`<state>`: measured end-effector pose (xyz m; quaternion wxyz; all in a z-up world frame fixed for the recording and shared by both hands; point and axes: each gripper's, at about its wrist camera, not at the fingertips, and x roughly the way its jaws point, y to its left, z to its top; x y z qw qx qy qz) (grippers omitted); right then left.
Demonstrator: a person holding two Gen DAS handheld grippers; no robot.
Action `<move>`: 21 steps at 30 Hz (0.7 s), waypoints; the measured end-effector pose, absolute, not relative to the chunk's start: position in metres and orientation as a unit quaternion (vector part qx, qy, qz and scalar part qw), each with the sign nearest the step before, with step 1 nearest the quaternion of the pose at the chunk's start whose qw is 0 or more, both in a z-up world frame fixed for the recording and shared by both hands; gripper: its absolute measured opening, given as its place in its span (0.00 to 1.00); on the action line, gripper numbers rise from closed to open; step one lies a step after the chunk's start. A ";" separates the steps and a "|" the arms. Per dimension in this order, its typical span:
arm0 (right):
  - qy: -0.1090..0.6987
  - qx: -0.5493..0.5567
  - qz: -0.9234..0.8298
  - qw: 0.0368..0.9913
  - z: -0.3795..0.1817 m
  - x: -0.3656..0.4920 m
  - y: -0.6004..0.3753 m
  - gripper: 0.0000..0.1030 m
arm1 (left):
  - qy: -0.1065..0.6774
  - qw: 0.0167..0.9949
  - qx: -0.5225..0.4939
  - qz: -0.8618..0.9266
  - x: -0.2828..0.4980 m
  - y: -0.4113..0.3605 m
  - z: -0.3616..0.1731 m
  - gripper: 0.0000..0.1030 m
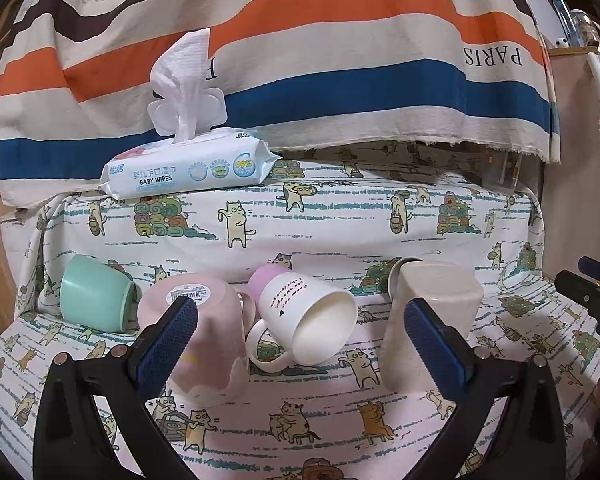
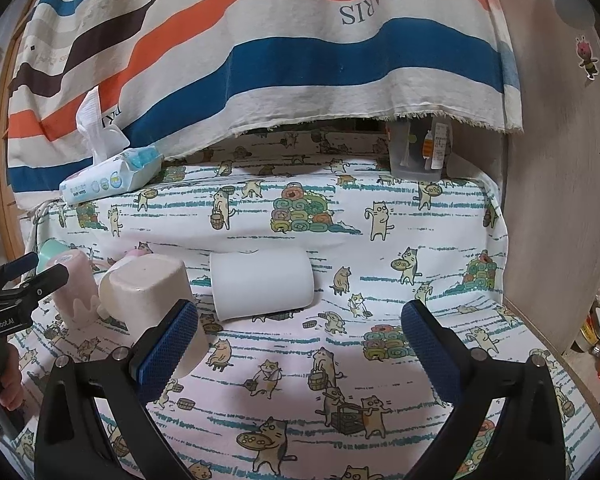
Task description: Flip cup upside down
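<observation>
A table covered in a cat-print cloth [image 1: 320,216] held 5 cups in a loose row. From the left wrist view, a green cup [image 1: 94,294] lay on its side at far left. Next to it a pink cup [image 1: 204,336] stood mouth down, a barcode sticker on its base. A white mug [image 1: 308,318] with a pink bottom lay tipped, mouth toward the camera, its handle touching the cloth. A beige cup [image 1: 432,320] stood mouth down to the right. In the right wrist view, a plain white cup [image 2: 262,284] lay on its side, well apart from the rest.

The left gripper [image 1: 300,344] was wide open and held nothing; the white mug sat between its blue pads, near the pink cup. The right gripper [image 2: 300,344] was also wide open and empty, with the beige cup just beside its left pad and the white cup ahead.

A pack of wipes [image 1: 188,168] sat on a raised ledge behind.

Likely risks: the left pad could knock the pink cup over while closing on the mug, since the 2 were nearly touching. A cup on its side could roll away from a glancing touch. A smooth, tapered wall could slip from the pads mid-turn.
</observation>
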<state>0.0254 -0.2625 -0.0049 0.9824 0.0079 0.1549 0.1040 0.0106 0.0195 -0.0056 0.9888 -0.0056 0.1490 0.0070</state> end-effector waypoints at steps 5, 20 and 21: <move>0.155 0.007 0.104 0.982 -0.005 0.026 -0.263 1.00 | 0.149 0.989 -0.006 0.007 0.011 0.020 -0.006 1.00; 0.156 0.007 0.104 0.982 -0.005 0.026 -0.263 1.00 | 0.150 0.989 -0.007 0.009 0.011 0.023 -0.006 1.00; 0.155 0.007 0.104 0.982 -0.005 0.026 -0.263 1.00 | 0.150 0.989 -0.007 0.009 0.011 0.024 -0.006 1.00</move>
